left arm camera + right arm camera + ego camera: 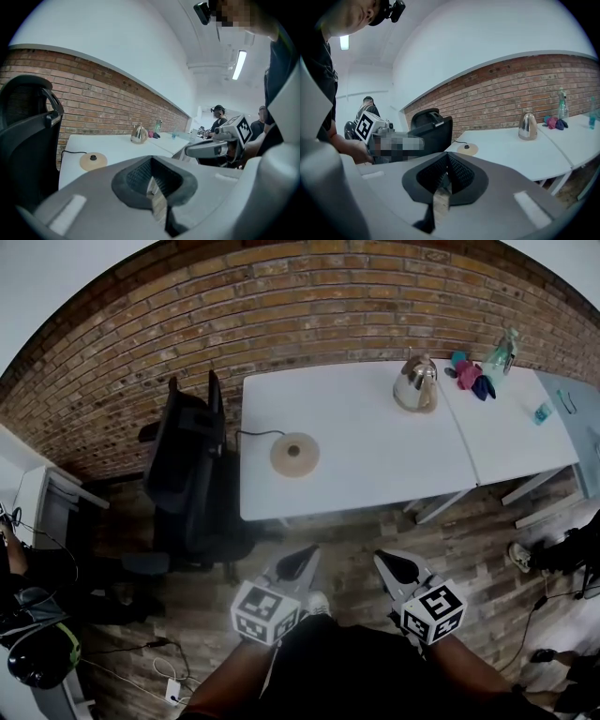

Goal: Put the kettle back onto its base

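The kettle (415,385) is gleaming silver with a warm golden tinge. The table (356,474) under it is showing plain white. The base (294,454) is showing pale tan with a dark spot at its centre. The brick wall (281,306) is running reddish-brown, lined with pale mortar. The chair (187,465) is looking black, and the floor (366,538) is showing brown wood planks. The left gripper (306,554) and the right gripper (384,561) are showing grey, each with a cube in black-and-white squares.

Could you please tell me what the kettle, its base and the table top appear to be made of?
The kettle is probably polished metal: silvery and mirror-like, with bright highlights. The base looks like matte plastic, a pale tan disc with a dark centre, though that is uncertain. The table has a smooth white top, likely laminate or painted board, evenly coloured with low gloss.
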Demonstrator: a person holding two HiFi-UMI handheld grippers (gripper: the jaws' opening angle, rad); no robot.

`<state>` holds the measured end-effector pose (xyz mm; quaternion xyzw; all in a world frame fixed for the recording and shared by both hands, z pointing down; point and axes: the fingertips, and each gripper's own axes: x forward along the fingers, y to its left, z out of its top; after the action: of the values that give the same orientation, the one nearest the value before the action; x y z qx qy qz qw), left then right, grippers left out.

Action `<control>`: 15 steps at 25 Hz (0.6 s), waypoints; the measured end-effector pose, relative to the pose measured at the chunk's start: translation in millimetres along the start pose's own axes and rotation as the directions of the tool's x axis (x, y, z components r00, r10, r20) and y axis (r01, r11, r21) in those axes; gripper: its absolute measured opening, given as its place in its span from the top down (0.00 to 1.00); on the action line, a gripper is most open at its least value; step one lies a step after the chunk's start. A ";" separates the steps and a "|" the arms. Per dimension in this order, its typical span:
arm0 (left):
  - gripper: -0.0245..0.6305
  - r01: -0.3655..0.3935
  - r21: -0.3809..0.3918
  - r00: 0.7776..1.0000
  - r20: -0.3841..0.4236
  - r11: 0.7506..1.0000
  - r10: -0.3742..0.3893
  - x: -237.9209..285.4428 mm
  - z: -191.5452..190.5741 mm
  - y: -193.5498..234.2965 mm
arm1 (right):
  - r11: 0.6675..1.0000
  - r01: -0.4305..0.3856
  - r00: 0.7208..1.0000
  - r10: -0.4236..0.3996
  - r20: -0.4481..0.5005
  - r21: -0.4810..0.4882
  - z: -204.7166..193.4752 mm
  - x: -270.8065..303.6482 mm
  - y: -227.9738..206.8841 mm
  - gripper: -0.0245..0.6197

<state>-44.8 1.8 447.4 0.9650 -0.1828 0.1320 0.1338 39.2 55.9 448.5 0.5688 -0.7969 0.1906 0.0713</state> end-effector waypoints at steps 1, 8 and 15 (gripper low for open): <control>0.96 0.001 0.004 1.000 0.001 1.000 -0.001 0.5 2.8 4.0 | 1.000 0.000 1.000 0.000 0.004 -0.001 3.2 3.8 0.2 0.92; 0.96 0.040 0.017 0.999 -0.003 0.999 -0.040 5.4 12.3 32.1 | 0.999 0.043 0.999 -0.043 0.009 0.005 14.3 28.1 -2.4 0.92; 0.96 0.091 0.026 0.996 -0.007 0.996 -0.091 9.1 14.3 57.6 | 0.995 0.098 0.995 -0.098 0.009 0.009 20.6 51.1 -3.9 0.92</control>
<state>-56.0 -57.1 448.9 0.9736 -0.1366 0.1308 0.1275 27.5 1.9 447.4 0.6083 -0.7676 0.1877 0.0741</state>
